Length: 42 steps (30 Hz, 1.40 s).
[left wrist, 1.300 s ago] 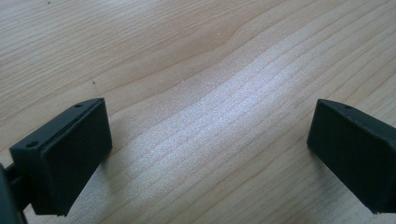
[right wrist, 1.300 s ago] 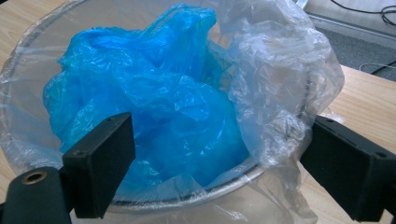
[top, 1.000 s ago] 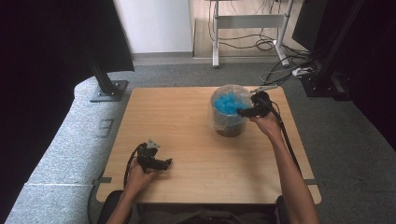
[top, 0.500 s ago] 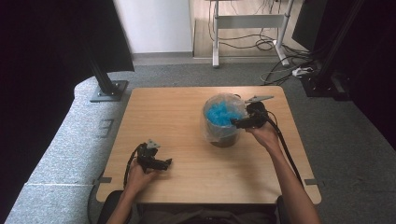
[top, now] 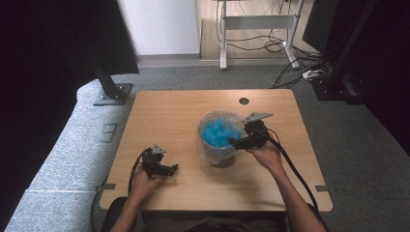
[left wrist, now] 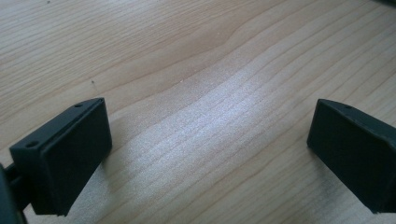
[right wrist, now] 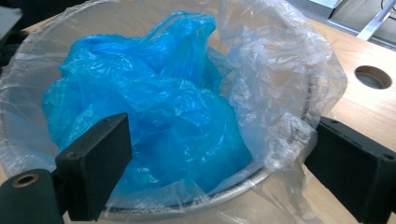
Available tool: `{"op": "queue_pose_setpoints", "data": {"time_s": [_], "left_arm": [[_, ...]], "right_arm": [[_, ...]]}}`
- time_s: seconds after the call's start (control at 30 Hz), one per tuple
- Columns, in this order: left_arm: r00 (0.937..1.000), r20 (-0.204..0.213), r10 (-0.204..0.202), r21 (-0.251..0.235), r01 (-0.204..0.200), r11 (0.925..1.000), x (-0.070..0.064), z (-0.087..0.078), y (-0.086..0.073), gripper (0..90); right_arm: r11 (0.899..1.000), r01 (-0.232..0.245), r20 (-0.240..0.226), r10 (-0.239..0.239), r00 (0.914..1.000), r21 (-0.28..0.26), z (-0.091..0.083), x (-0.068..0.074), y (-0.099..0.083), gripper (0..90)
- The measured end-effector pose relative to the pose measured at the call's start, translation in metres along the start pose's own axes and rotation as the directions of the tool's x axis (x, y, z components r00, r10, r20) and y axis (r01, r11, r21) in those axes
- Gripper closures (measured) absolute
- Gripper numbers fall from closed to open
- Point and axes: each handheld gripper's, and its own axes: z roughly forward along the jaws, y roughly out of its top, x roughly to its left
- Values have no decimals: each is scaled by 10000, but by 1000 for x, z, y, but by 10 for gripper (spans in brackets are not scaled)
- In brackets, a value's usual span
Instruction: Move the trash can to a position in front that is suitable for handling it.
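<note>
Bin (top: 220, 157) lined with clear plastic, crumpled blue bag (top: 218, 132) inside, right of centre on the wooden table (top: 169, 116).
High view: right gripper (top: 235, 142) at the bin's rim, left gripper (top: 172, 168) low near the table's front edge. Left gripper view: jaws wide apart over bare woodgrain. Right gripper view: jaws spread, straddling the round metal rim (right wrist: 243, 184) and the glossy, wrinkled clear liner (right wrist: 280, 93).

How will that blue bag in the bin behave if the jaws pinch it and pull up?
The blue bag looks thin and crumpled, so it is probably floppy, very light and apt to stretch or tear. Its glossy film may slip between the jaws. It lies loose inside the clear liner, so that liner might lift with it.
</note>
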Motion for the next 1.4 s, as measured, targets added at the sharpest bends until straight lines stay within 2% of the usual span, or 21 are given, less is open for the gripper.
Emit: {"op": "queue_pose_setpoints", "data": {"time_s": [0.13,0.27,0.63,0.73,0.83,0.97,1.0,1.13,1.3,1.37,1.4], "left_arm": [[10000,-13,-6,3,6,10000,0,0,0,0],[10000,6,-4,13,4,10000,-1,0,0,0],[10000,-10,-5,25,5,10000,-1,0,0,0],[10000,-13,1,22,-1,10000,-1,0,0,0],[10000,-11,7,26,-7,10000,-2,0,0,0],[10000,3,32,22,-32,10000,-2,0,-1,0],[10000,28,50,26,-50,10000,-2,-1,-1,0],[9994,212,279,52,-280,9996,-1,-2,-2,0],[9984,347,440,71,-442,9990,-1,-3,-3,0],[9984,354,444,25,-445,9990,-1,-3,-3,0],[9984,354,444,25,-445,9990,-1,-3,-3,0]], "right_arm": [[9998,176,45,-176,9998,82,-5,17,-4,85],[9996,258,101,-260,9996,151,-11,28,-8,85],[9993,341,42,-342,9994,173,-23,40,-18,77],[9992,370,165,-372,9992,137,-23,39,-17,22],[9996,295,146,-296,9995,50,-26,35,-15,17],[9994,95,96,-92,9999,-322,-37,29,-13,13],[9991,145,244,-135,9996,-409,-45,25,-12,7],[9985,159,552,-130,9984,-525,-57,17,-14,4],[9980,-30,1104,101,9938,-636,-72,-5,-31,7],[9983,-271,1371,339,9900,-510,-74,-19,-49,7],[9983,-271,1371,339,9900,-510,-74,-19,-49,7]]}}
